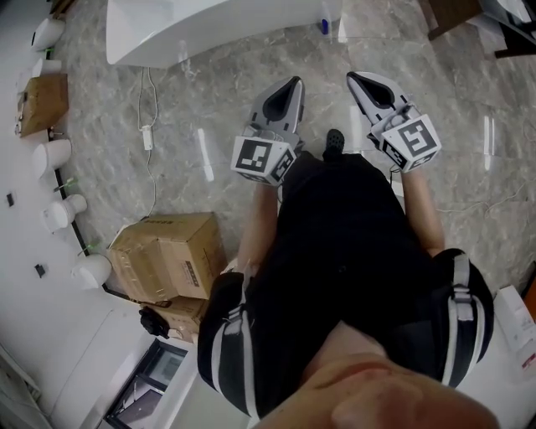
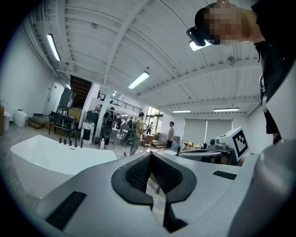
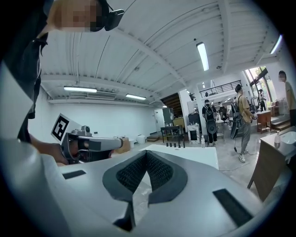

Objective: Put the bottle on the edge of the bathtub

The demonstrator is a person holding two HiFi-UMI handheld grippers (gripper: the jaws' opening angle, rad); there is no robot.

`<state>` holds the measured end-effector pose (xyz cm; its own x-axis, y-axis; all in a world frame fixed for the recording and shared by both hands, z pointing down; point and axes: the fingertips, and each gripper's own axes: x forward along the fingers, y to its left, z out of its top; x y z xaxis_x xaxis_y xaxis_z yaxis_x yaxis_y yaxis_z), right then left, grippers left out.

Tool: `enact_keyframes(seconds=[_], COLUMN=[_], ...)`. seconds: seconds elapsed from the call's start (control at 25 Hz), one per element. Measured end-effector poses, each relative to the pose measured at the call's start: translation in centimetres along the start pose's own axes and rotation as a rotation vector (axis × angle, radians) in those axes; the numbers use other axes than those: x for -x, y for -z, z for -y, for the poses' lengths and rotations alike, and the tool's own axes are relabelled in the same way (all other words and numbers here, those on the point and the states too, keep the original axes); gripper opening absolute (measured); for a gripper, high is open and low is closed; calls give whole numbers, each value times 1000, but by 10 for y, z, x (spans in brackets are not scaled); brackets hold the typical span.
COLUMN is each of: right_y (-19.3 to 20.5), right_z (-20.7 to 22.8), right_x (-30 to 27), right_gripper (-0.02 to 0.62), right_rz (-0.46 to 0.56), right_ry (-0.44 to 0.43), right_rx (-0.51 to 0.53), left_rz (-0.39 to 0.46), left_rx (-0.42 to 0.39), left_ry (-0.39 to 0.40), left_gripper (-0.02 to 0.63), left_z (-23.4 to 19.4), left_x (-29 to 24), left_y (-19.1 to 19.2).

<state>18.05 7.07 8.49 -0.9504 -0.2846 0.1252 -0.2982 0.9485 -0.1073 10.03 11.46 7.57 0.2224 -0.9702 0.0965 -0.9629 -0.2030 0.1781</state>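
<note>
Two tools and one bottle, seen from the head and along each tool. Grey marbled floor (image 1: pixel 209 126), glossy and hard, fills most of the head view. A white bathtub (image 1: pixel 193 29) with smooth, rounded walls and a broad flat rim stands ahead of the person. Brown cardboard boxes (image 1: pixel 167 251) sit to the person's left.

The left tool (image 1: pixel 293 84) and right tool (image 1: pixel 352 77) are wedge-shaped grey shells with dark ribbed pads. Each is held level at waist height and tapers toward the tub. Both have their jaws drawn together and carry nothing, with only floor and tub showing past the pads.

The bottle (image 1: pixel 325 25) is small, slim and pale, and it stands upright with its long axis vertical at the near end of the tub. It lies ahead of both tools and well apart from them, roughly between their lines of aim. It is left of the left tool's axis (image 2: pixel 102 144) and right of the right tool's axis (image 3: pixel 202 141), so neither tool is clearly nearer. The views do not show whether its base rests on the rim or on the floor behind the tub. Reaching it would, by this reading, call for a forward approach and opened jaws.
</note>
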Motion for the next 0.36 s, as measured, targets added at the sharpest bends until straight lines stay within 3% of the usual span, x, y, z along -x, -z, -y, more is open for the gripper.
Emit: enact_keyframes(seconds=[0.36], right_y=[-1], right_z=[3], right_x=[6], right_gripper=[12], right_rz=[24], right_ry=[9], right_rx=[2], left_rz=[5], left_rx=[-18], left_ry=[7], left_gripper=[11], left_z=[7], left_x=[-3], left_y=[-4])
